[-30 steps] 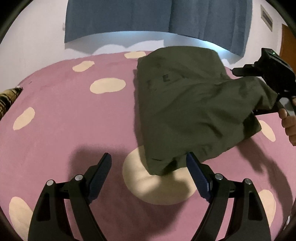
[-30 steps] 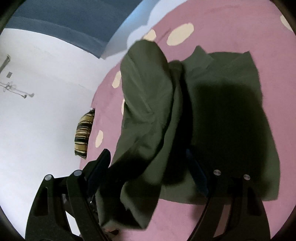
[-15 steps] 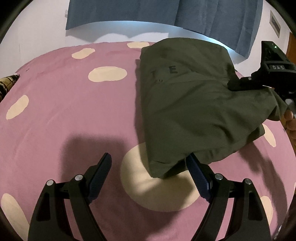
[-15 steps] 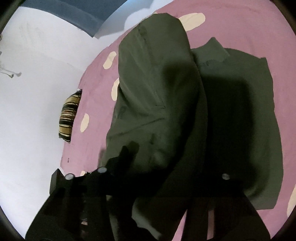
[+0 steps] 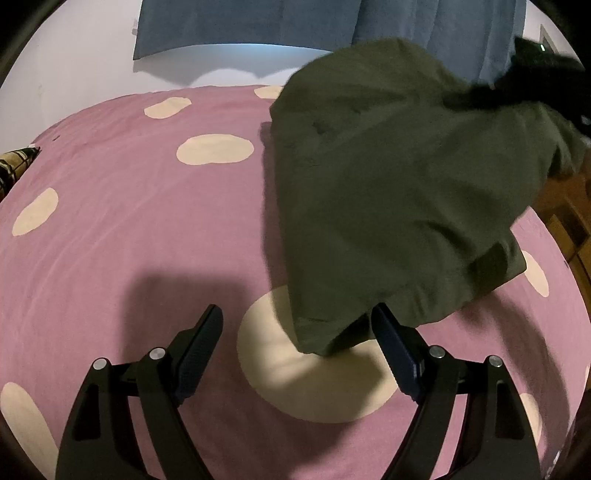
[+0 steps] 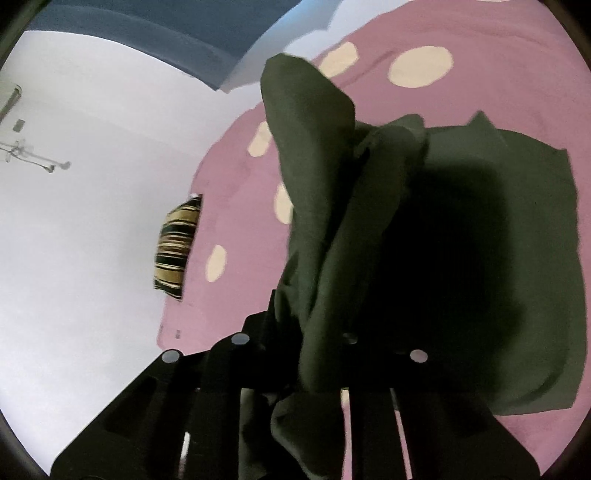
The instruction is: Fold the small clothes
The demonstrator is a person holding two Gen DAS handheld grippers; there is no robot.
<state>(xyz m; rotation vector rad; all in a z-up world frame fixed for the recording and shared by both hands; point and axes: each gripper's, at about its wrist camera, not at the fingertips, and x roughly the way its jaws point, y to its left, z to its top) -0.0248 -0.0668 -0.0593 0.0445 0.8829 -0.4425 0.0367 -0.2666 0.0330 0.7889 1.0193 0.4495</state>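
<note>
From the left wrist view, the left gripper [image 5: 295,332] hangs over the pink bedspread [image 5: 129,229] with its jaws spread wide and nothing between them; the lowest corner of the dark green garment [image 5: 388,192] droops down to just beside the inner face of its right finger, over a large cream spot [image 5: 314,384]. This view alone shows the right gripper [image 5: 532,81] from outside, a blurred black shape at the upper right edge where the cloth is gathered and lifted. It also shows the blue curtain [image 5: 258,22] against the white wall, and a bit of wooden furniture at the far right.

The right wrist view gives what the other cannot: the right gripper [image 6: 314,350] has just been closing and its fingers now stand narrow, pinched on a bunched fold of the garment [image 6: 317,206], which rises from between them in a tall ridge. The rest of the garment lies flat on the bedspread [image 6: 480,29] to the right, much of it in deep shadow (the gripper's own, by the look of it). A striped cushion [image 6: 177,247] sits at the bed's edge near the wall.

No lettering or label can be read on the garment in either view; the cloth is blurred.
</note>
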